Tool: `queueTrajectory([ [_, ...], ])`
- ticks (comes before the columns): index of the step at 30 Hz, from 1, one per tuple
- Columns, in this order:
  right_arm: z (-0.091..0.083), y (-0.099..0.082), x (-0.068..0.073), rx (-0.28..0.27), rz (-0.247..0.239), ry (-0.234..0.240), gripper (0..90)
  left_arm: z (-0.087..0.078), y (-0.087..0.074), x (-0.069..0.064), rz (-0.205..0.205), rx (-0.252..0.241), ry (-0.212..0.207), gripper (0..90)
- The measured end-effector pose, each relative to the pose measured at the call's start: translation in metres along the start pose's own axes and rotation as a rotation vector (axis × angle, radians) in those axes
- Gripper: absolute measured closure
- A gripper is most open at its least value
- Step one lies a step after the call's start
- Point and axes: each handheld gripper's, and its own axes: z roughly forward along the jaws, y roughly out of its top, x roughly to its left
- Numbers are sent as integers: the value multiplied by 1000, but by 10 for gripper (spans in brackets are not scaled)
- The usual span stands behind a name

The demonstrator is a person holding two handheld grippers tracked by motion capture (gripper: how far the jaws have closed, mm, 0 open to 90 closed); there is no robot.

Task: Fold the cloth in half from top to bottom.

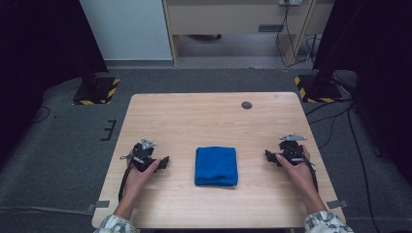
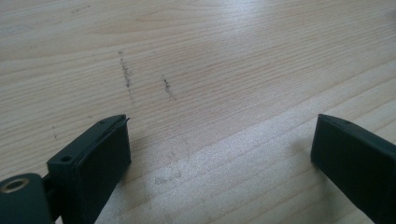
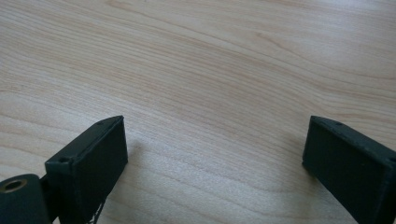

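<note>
Folded blue towel (image 1: 216, 166) lying flat on the wooden table (image 1: 204, 116), flanked by two hand-held tongs.

The towel sits near the table's front edge, midway between the left tongs (image 1: 164, 162) and the right tongs (image 1: 268, 156), apart from both. Each tongs rests low over bare wood, pointing inward toward the towel. In the gripper views, the left tongs (image 2: 219, 144) and right tongs (image 3: 215, 144) both stand with jaws spread wide, holding nothing.
</note>
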Motion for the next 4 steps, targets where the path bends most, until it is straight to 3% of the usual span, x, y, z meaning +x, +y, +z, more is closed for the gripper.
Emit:
queueTrajectory([
  [4,-1,-1,3,2,-4,6,57,0,0,0,0,0,0,35],
])
